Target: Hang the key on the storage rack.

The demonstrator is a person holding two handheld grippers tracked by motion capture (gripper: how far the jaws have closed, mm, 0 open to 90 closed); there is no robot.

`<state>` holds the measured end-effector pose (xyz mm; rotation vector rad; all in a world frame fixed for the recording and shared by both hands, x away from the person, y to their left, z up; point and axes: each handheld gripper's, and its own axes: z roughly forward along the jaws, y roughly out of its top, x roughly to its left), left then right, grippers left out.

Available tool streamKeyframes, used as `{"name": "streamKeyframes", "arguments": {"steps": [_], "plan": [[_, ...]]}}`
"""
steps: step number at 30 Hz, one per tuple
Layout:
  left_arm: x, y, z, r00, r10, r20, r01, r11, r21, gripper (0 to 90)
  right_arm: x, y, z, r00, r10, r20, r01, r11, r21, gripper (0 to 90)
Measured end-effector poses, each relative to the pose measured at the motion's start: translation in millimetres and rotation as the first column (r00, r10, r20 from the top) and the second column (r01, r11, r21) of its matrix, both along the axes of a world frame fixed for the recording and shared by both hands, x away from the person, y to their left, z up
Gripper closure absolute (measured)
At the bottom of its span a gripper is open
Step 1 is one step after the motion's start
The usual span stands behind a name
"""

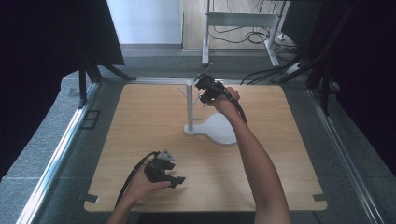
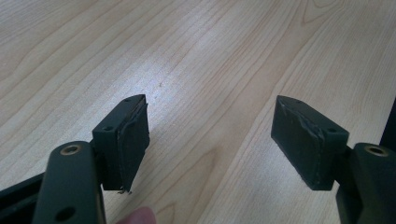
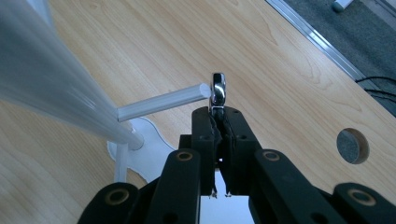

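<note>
A white stand (image 1: 189,105) with thin pegs rises from a flat white base (image 1: 219,130) at the table's middle back. My right gripper (image 1: 201,91) is up by the top of the stand. In the right gripper view, the right gripper (image 3: 218,114) is shut on a small shiny metal piece (image 3: 218,91), which touches the tip of a white peg (image 3: 161,101). The stand's pole (image 3: 51,79) is blurred at the left. My left gripper (image 1: 180,179) rests low near the table's front edge. Its pads (image 2: 133,140) stand wide apart over bare wood, and the left gripper (image 2: 210,140) holds nothing.
The wooden table (image 1: 140,121) has a round hole (image 3: 352,145) near its right side. Metal rails (image 1: 60,144) run along the table's sides. Desk legs and cables (image 1: 261,35) lie on the floor beyond the far edge.
</note>
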<state>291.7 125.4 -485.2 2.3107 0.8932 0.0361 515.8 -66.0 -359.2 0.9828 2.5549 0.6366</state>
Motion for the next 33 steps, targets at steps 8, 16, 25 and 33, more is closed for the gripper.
{"name": "streamKeyframes", "arguments": {"steps": [8,16,25,33], "plan": [[-0.3,-1.1,-0.8,1.0,0.005,-0.001,-0.005,1.0,-0.003,28.3,-1.7,0.2,-2.7,0.9999,-0.011,0.012,0.011,1.0,0.001,84.4],[0.1,-1.4,-1.4,1.0,0.002,-0.005,-0.002,1.0,0.002,28.3,-2.7,1.1,2.0,0.9997,-0.009,0.022,0.009,1.0,0.003,84.4],[-0.5,-2.8,-1.4,1.0,-0.002,-0.005,0.002,1.0,0.003,28.3,-9.0,3.5,3.6,0.9995,0.003,0.032,-0.003,1.0,0.0,84.4],[-0.7,-4.8,-2.4,0.9999,-0.014,-0.008,0.014,0.9998,0.014,28.3,-19.7,8.3,1.7,0.9991,0.027,0.033,-0.027,1.0,0.002,84.2]]}}
